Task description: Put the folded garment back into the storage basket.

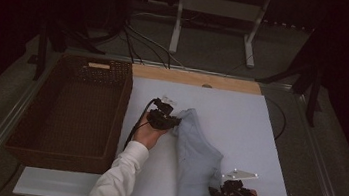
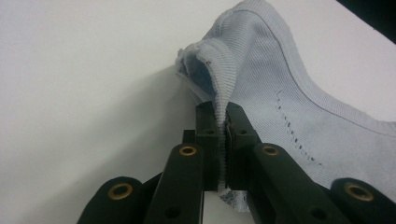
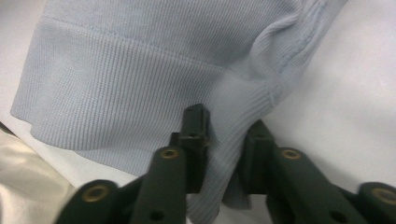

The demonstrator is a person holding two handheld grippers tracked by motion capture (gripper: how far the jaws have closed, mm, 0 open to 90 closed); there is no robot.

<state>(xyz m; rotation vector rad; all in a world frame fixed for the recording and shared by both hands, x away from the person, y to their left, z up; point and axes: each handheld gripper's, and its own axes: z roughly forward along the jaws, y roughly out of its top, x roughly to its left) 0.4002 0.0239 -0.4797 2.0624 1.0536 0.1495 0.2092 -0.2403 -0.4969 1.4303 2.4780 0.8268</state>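
Blue garment (image 1: 195, 156) stretched between left tool (image 1: 166, 118), right tool (image 1: 223, 193).

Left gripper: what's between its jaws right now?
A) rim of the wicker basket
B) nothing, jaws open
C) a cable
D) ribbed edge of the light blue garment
D: in the left gripper view the left gripper has its jaws pinched together on a ribbed edge of the light blue garment.

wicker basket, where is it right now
In the high view the wicker basket sits at the table's left side, beside the white board, left of the left tongs.
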